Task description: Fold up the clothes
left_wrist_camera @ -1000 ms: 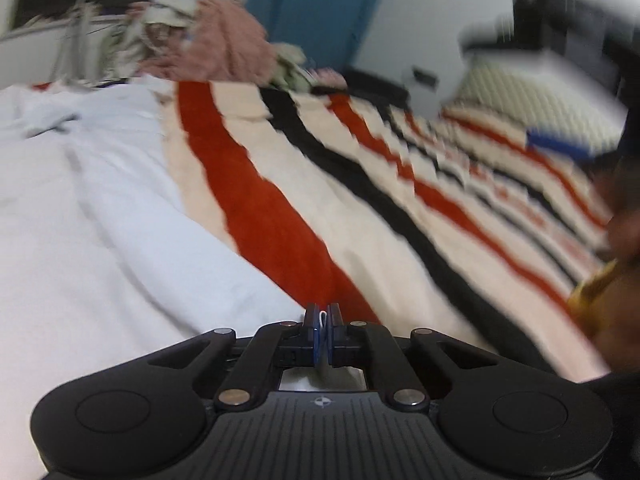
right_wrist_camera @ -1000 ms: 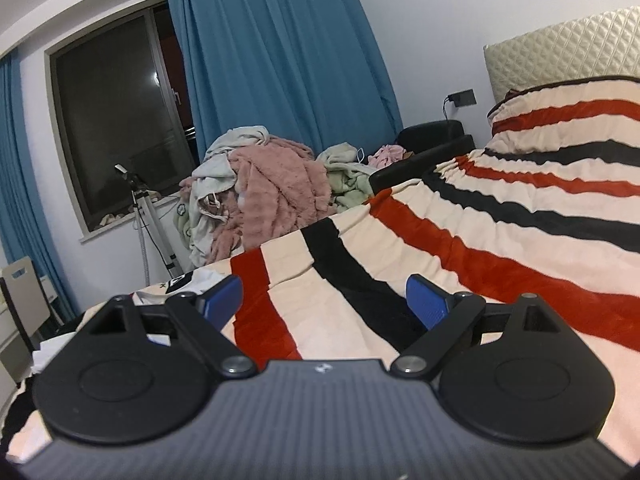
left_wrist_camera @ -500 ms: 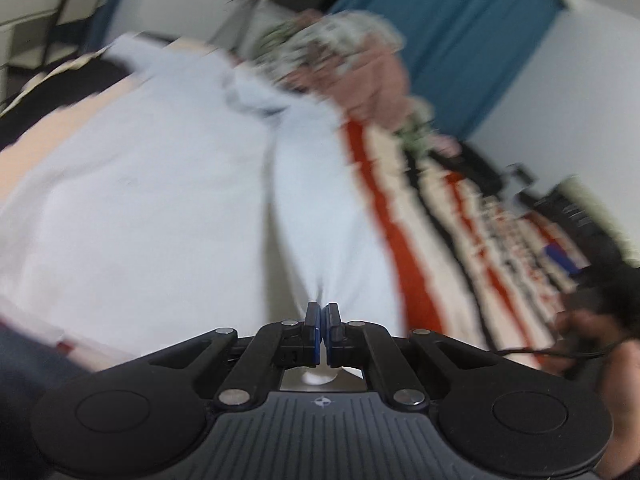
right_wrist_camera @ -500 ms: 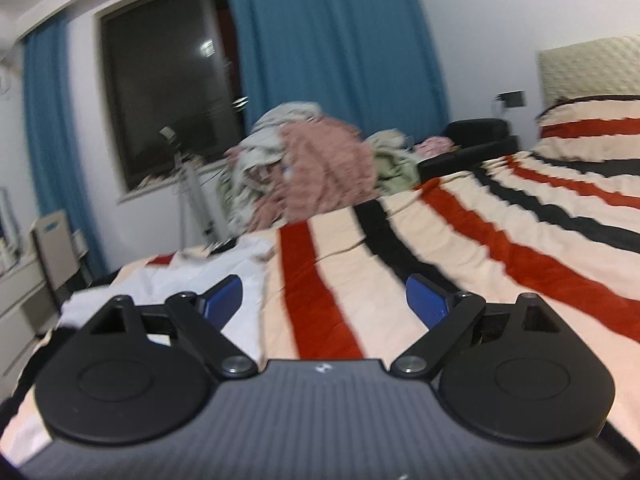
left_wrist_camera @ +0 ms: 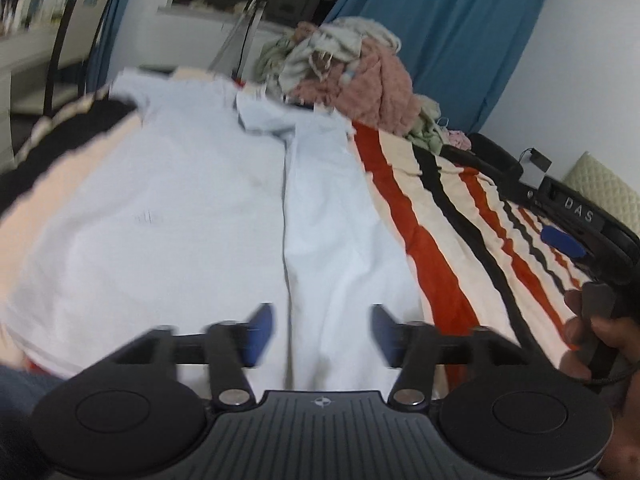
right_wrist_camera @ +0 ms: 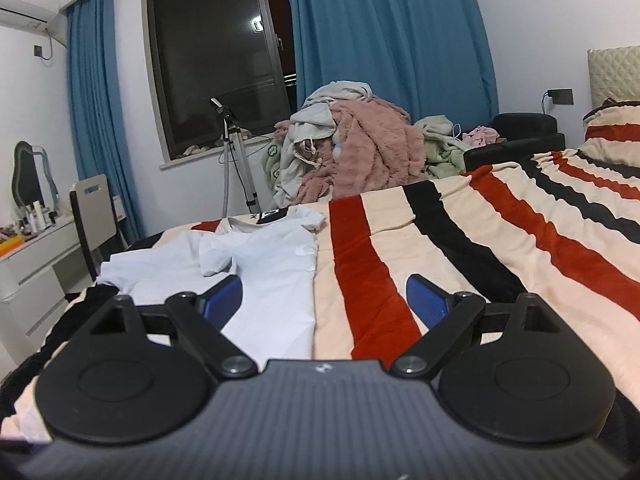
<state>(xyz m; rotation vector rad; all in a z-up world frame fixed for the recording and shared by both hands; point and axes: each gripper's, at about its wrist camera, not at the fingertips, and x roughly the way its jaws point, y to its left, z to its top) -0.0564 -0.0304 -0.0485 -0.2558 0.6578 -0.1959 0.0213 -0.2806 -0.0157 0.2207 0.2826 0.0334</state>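
A white T-shirt [left_wrist_camera: 168, 216] lies spread on the striped blanket [left_wrist_camera: 432, 248], its right side folded over toward the middle as a long flap [left_wrist_camera: 340, 232]. My left gripper [left_wrist_camera: 322, 334] hovers over the flap's near end; its jaws are opening and the cloth lies beneath them, not pinched. In the right wrist view the same shirt [right_wrist_camera: 276, 272] lies on the bed's left part. My right gripper [right_wrist_camera: 324, 300] stands open above the shirt's right edge and the blanket [right_wrist_camera: 500, 248], holding nothing. The right gripper's blue pad [left_wrist_camera: 562, 242] shows at the right of the left wrist view, with a hand [left_wrist_camera: 596, 344] on its handle.
A heap of unfolded clothes [right_wrist_camera: 352, 152] sits beyond the bed under blue curtains [right_wrist_camera: 384, 40]. A tripod [right_wrist_camera: 236, 160], a chair [right_wrist_camera: 96, 208] and a white dresser [right_wrist_camera: 36, 264] stand at the left. A padded headboard [right_wrist_camera: 616, 72] is at the right.
The left gripper, shut on the shirt's edge, carried it over toward the shirt's middle, then its jaws parted and let the cloth drop. The right gripper swung left, bringing the shirt into its view.
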